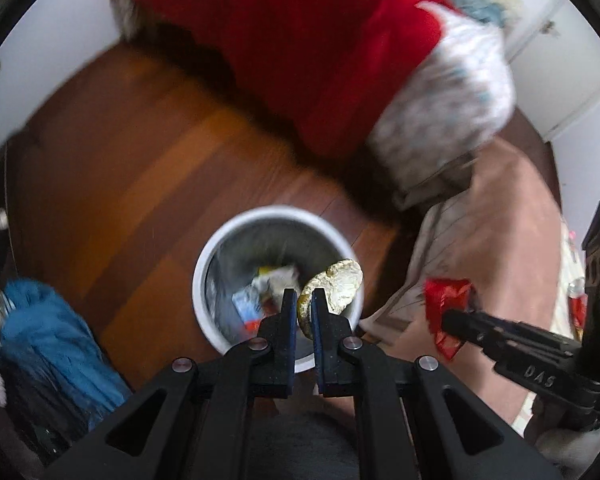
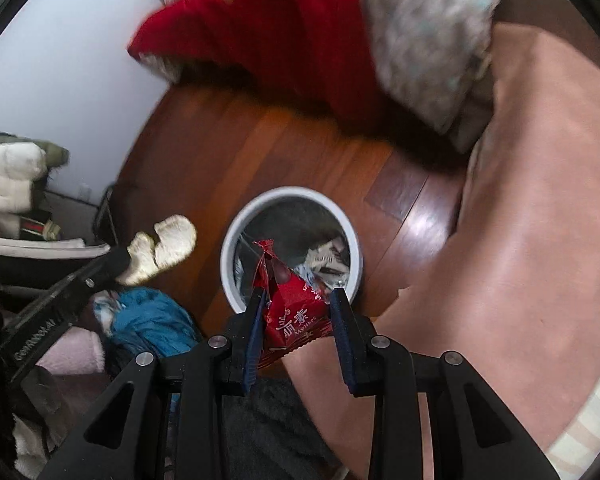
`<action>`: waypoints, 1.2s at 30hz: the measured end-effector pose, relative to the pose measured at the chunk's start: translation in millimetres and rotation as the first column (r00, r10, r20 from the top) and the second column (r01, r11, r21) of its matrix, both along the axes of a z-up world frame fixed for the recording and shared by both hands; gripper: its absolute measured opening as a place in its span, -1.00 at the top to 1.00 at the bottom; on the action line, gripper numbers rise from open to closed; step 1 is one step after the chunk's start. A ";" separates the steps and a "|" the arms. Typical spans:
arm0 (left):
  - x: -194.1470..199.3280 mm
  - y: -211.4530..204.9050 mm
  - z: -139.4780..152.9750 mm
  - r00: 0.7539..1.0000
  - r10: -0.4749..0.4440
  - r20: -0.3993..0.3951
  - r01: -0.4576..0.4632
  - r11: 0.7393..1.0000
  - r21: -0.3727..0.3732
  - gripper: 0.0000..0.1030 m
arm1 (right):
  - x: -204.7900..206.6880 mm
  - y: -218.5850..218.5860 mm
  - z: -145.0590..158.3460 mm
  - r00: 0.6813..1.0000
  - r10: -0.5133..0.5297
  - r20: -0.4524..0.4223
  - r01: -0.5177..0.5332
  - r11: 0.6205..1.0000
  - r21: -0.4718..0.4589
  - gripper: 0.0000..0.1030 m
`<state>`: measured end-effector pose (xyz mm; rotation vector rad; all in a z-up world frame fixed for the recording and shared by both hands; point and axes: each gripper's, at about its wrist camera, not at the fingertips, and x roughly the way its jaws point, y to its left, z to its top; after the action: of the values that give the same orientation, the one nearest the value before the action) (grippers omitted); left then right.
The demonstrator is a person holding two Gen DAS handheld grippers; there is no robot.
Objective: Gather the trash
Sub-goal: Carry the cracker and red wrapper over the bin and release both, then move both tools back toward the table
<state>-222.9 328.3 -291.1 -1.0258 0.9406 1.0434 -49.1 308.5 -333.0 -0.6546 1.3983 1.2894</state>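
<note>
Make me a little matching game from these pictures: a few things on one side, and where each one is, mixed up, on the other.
Things:
1. pale crumpled wad
2. red wrapper
3. white bin
4. blue cloth

Places:
A. standing on the wooden floor
B. clamped in the left gripper
C. heaped on the floor beside the bin
D. clamped in the right gripper

Pairs: 1-B, 2-D, 3-A, 4-C

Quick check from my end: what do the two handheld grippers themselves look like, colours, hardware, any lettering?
Both are matte black. The left gripper and right gripper each have two flat fingers with dark blue pads, triangular cut-outs in the linkage arms and silver round pivot pins. White lettering runs along their bodies, too blurred to read. No cables or sleeves show.
</note>
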 end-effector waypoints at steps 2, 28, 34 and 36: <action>-8.1 9.9 -20.4 1.000 0.019 -0.004 -0.019 0.999 -0.041 0.91 | -4.7 15.2 -21.6 1.000 0.014 0.010 -0.014 0.999 -0.037 0.34; -58.4 52.4 -60.8 0.987 0.127 -0.100 -0.133 0.990 -0.053 -0.99 | -39.6 66.0 -95.9 0.980 0.175 0.093 -0.152 0.965 -0.213 -1.00; -53.8 36.4 -43.2 0.985 0.106 -0.137 -0.104 0.994 0.024 -1.00 | -44.4 60.9 -83.7 0.958 0.210 0.198 -0.166 0.963 -0.214 -1.00; -52.5 31.7 -39.0 0.984 0.098 -0.148 -0.094 0.995 0.036 -1.00 | -44.5 58.3 -79.8 0.954 0.210 0.214 -0.165 0.964 -0.210 -1.00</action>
<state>-275.4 360.1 -330.0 -0.9875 1.0021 1.2245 -93.6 366.8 -412.8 -1.0581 1.2954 1.1885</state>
